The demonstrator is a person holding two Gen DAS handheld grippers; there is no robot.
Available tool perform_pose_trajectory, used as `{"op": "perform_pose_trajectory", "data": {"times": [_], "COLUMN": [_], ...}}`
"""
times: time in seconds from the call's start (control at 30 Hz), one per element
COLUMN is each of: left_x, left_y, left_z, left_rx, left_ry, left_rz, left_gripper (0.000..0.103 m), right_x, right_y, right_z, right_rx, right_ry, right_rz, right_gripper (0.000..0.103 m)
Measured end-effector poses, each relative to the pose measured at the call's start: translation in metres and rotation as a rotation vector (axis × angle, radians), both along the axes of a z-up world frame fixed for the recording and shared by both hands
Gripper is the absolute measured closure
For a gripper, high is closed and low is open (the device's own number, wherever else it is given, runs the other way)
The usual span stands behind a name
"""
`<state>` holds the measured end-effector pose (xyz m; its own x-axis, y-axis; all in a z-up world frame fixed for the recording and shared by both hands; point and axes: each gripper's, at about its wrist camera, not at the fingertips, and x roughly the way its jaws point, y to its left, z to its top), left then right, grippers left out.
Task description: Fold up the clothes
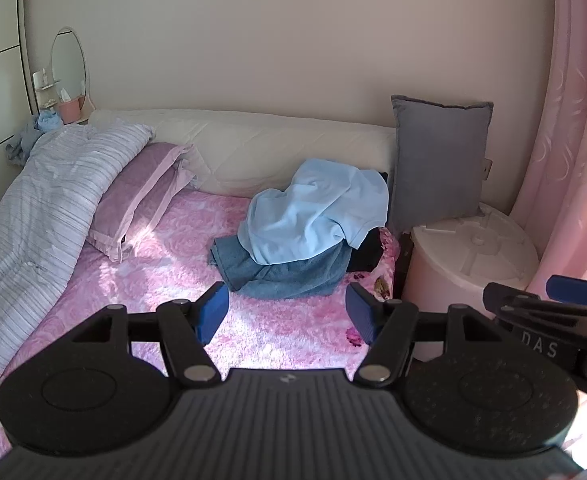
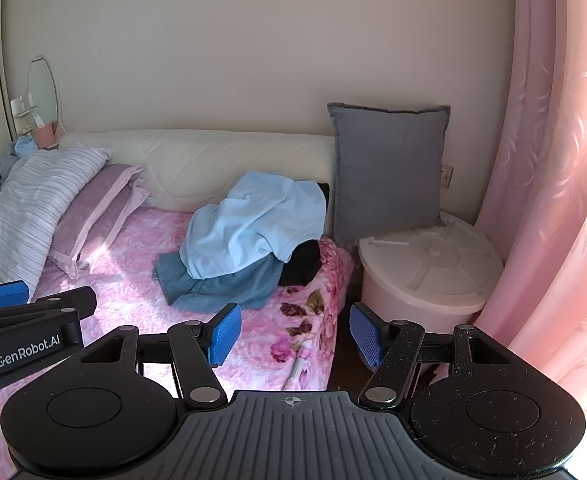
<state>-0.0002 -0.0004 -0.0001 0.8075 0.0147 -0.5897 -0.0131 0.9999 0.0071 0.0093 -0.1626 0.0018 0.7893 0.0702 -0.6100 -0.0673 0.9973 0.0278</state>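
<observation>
Both grippers hover above the near end of a bed [image 1: 165,248] covered in a pink floral blanket, side by side and tilted downward. The left gripper [image 1: 287,314] has its jaws wide apart with nothing between them; the right gripper [image 2: 295,334] likewise stands with jaws spread and empty, its blue pads [image 2: 225,334] over the blanket's edge.

The clothes lie in a heap ahead, at about 12 o'clock from the left gripper and 11 o'clock from the right one. A light blue shirt [image 1: 317,210] is draped crumpled on top, a darker blue garment [image 1: 289,276] spreads beneath it toward the grippers, and a black garment [image 2: 303,266] shows at the heap's 3 o'clock side. Neither gripper touches the heap.

At 10 o'clock lie a purple pillow [image 1: 141,196] and a striped quilt [image 1: 41,208]. At 2 o'clock a grey cushion [image 1: 439,160] leans against the wall, behind a round white tub [image 1: 473,248], with a pink curtain [image 2: 553,184] beyond.
</observation>
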Motion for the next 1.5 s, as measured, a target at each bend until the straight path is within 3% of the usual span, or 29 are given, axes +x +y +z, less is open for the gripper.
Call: {"op": "perform_pose_trajectory", "data": {"times": [0.13, 0.27, 0.57, 1.33, 1.5], "left_x": [-0.004, 0.002, 0.009, 0.024, 0.028], "left_y": [-0.003, 0.017, 0.01, 0.029, 0.034], "left_z": [-0.001, -0.003, -0.003, -0.012, -0.014], "left_rx": [0.004, -0.055, -0.015, -0.026, -0.064], "left_ry": [-0.005, 0.021, -0.002, -0.006, -0.008], "left_rz": [-0.005, -0.013, 0.015, 0.047, 0.069], "left_gripper": [0.042, 0.042, 0.042, 0.042, 0.042], "right_x": [0.001, 0.003, 0.016, 0.045, 0.047], "right_y": [0.003, 0.001, -0.002, 0.016, 0.019], "right_z": [0.001, 0.003, 0.006, 0.006, 0.002], "right_rx": [-0.008, -0.008, -0.019, -0.049, -0.051], "right_ry": [-0.009, -0.007, -0.007, 0.008, 0.012], "right_rz": [-0.001, -0.003, 0.005, 0.046, 0.038], "right_gripper": [0.039, 0.039, 0.039, 0.039, 0.039]}}
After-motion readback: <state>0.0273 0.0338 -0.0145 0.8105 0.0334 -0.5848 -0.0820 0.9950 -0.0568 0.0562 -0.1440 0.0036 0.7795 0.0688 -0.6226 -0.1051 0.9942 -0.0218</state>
